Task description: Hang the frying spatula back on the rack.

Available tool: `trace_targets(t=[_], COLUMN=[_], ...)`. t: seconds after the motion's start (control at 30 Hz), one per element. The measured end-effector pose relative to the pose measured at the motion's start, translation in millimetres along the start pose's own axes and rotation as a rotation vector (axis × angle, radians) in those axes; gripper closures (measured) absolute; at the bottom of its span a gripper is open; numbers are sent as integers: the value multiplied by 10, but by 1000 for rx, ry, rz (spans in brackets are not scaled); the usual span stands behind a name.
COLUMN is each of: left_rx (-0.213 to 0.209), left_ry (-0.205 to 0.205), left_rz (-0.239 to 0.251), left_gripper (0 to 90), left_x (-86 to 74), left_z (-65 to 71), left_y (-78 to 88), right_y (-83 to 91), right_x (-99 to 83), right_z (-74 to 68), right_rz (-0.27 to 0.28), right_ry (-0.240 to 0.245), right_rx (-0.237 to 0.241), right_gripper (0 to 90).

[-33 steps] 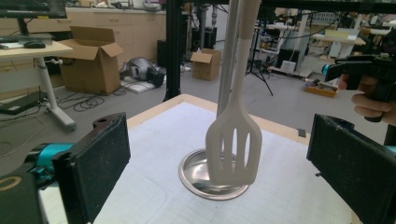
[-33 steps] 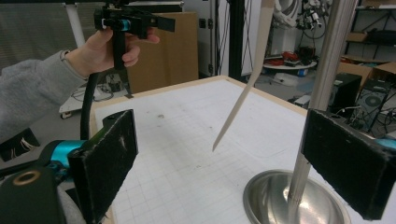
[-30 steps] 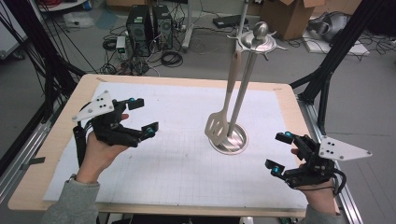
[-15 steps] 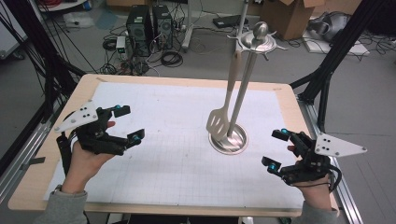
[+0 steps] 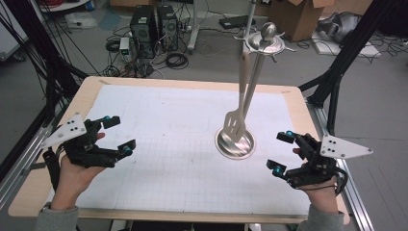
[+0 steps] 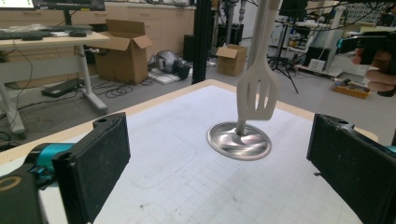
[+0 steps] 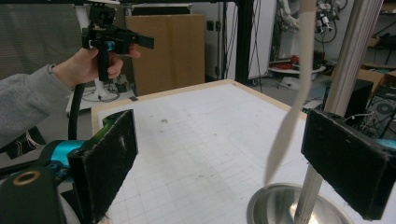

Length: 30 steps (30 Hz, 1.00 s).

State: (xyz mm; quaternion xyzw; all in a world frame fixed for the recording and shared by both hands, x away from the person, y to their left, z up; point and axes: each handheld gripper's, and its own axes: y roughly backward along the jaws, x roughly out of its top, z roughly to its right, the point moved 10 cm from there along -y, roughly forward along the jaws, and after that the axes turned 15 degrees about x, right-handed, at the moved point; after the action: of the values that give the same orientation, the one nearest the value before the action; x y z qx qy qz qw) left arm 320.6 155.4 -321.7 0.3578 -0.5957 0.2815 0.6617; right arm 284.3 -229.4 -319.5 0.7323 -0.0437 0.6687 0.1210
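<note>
A steel utensil stand (image 5: 235,143) with a round base and a thin pole sits right of the table's middle. From its top disc (image 5: 263,43) hangs a cream slotted spatula (image 5: 234,124), whose head is just above the base. My left gripper (image 5: 120,134) is open over the mat's left side, well away from the stand. Right of the base, my right gripper (image 5: 281,152) is open too. In the left gripper view the spatula (image 6: 256,93) and base (image 6: 239,141) lie ahead between open jaws. In the right gripper view the spatula (image 7: 289,121) appears edge-on beside the pole (image 7: 336,93).
A white gridded mat (image 5: 183,120) covers the wooden table (image 5: 91,91). Black frame legs stand at both sides. Computers, cables and cardboard boxes (image 5: 298,17) lie on the floor beyond the far edge. The other hand's gripper (image 7: 116,39) shows far off in the right gripper view.
My left gripper has drawn back to the left and toward the table's near edge, still open. The right gripper has barely shifted. Stand and spatula have not moved.
</note>
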Motion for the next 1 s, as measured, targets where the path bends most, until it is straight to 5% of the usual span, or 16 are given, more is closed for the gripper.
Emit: trace_targets(t=[1.0], left_rx=[90], left_ry=[12], left_rz=[-4], left_gripper=[65], left_x=[-212], left_z=[-273], left_y=[298], right_y=[61], right_x=[17], right_z=[44], right_rz=[3], right_ry=[8], right_rx=[-33], right_gripper=[97])
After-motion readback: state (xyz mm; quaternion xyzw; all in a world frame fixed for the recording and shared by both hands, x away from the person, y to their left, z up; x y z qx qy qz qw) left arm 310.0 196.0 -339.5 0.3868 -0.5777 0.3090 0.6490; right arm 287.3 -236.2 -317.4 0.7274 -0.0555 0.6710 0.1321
